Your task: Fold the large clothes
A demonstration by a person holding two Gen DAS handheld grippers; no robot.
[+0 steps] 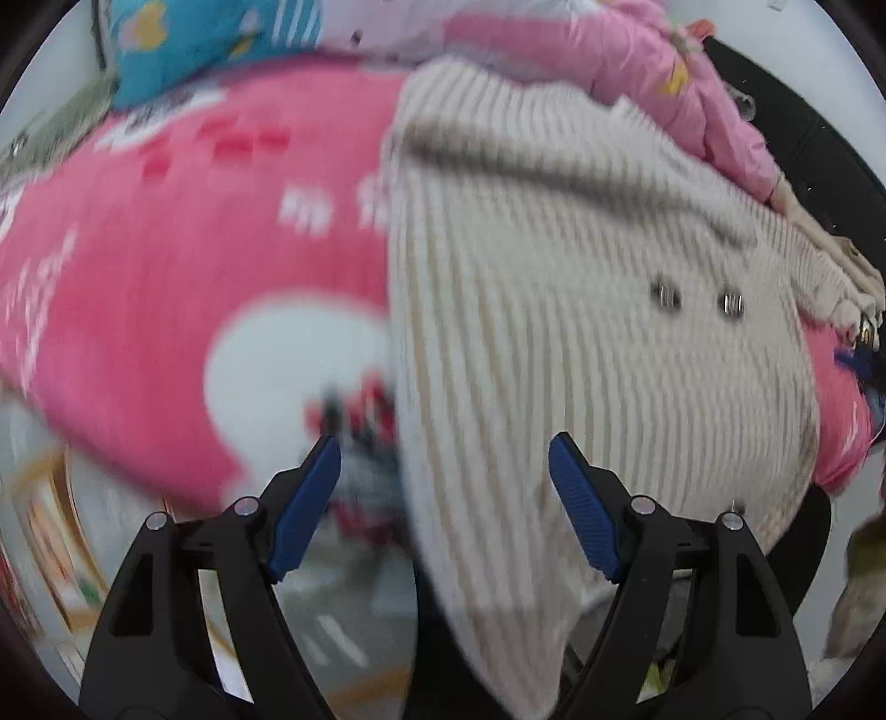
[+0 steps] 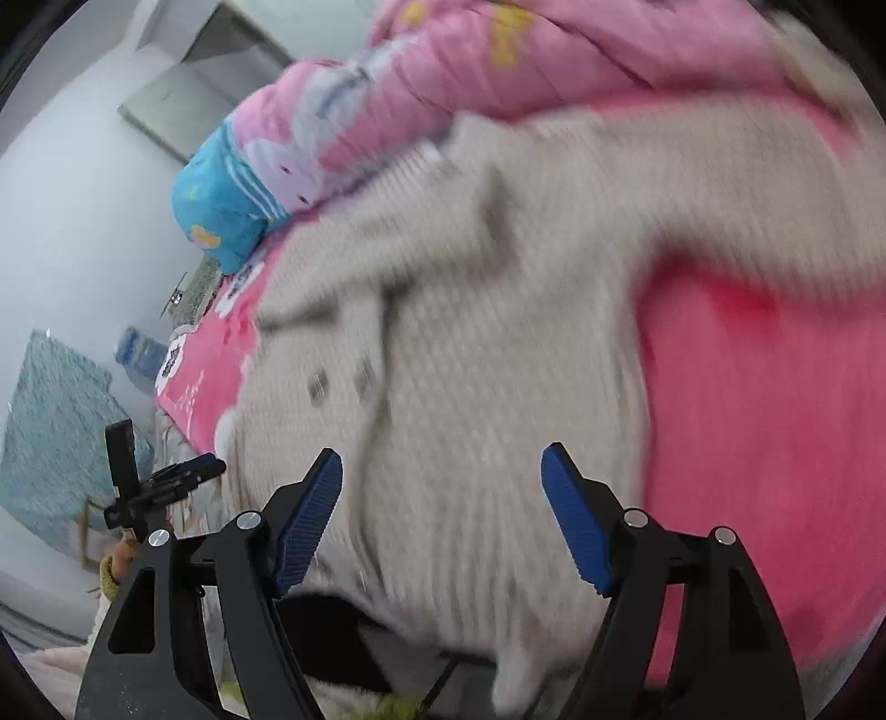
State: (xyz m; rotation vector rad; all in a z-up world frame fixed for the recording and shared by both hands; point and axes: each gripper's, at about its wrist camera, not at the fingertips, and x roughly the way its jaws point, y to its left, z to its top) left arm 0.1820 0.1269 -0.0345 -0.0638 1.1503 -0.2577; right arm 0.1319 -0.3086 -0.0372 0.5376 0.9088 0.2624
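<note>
The cream ribbed knit cardigan (image 1: pixel 581 310) lies spread on the bed's bright pink printed bedspread (image 1: pixel 166 266), with its near hem hanging over the bed's near edge. In the left wrist view the garment fills the right half of the picture; its long axis runs from the far collar end down to the near hem, and two small dark buttons (image 1: pixel 698 299) sit side by side across the front. Only the right wrist view shows a sleeve (image 2: pixel 747 183) stretched away to the far right over the bedspread (image 2: pixel 775 415), and the cardigan (image 2: pixel 470 387) there looks blurred. That view alone also shows the left gripper (image 2: pixel 183 476) as a small dark shape at the near left of the bed, beside a pale wall (image 2: pixel 66 221).

A pale pink quilted duvet (image 1: pixel 664 72) is bunched along the far side, touching the cardigan's far edge, and a blue cartoon-print pillow (image 1: pixel 210 44) lies at the far left. Bare bedspread lies to the left of the garment in the left view, and to the right of it, below the sleeve, in the right view.

The left gripper (image 1: pixel 446 459) hovers over the cardigan's left edge near the bed's edge, its blue-padded fingers (image 1: pixel 310 498) spread wide and holding nothing. The right gripper (image 2: pixel 443 471) hangs above the near hem, its fingers (image 2: pixel 576 515) likewise wide apart and empty.
</note>
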